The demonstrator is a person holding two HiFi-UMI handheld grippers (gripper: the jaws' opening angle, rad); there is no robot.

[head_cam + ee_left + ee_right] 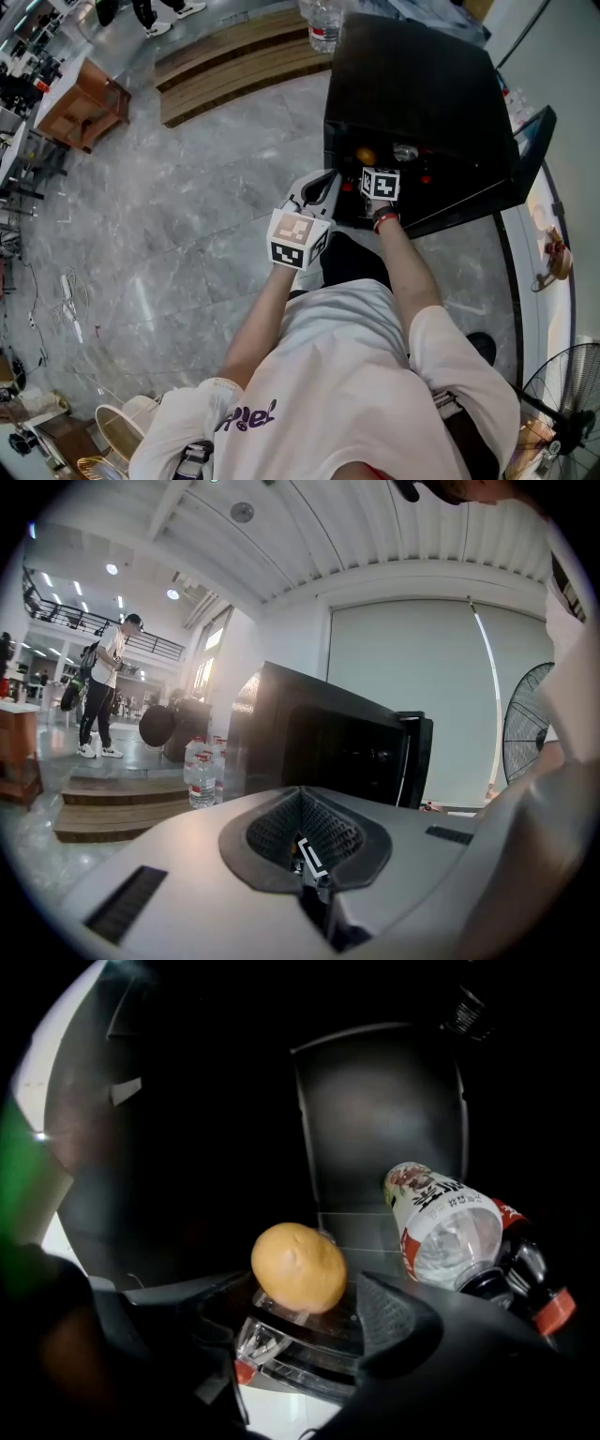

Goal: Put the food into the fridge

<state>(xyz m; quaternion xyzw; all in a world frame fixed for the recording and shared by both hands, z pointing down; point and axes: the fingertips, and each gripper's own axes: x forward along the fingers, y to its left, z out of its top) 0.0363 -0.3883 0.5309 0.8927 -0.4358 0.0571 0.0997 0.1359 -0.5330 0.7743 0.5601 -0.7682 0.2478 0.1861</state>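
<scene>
orange food (298,1267) between spread right claw (302,1309) in fridge (375,1119), bottle (450,1232) beside, left claw (302,850) pressed together

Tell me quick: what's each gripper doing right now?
Left gripper: closed, empty.
Right gripper: open, orange round food between its jaws, not gripped.

The bottle (448,1227) is partly hidden behind the right tongs (309,1316).
</scene>
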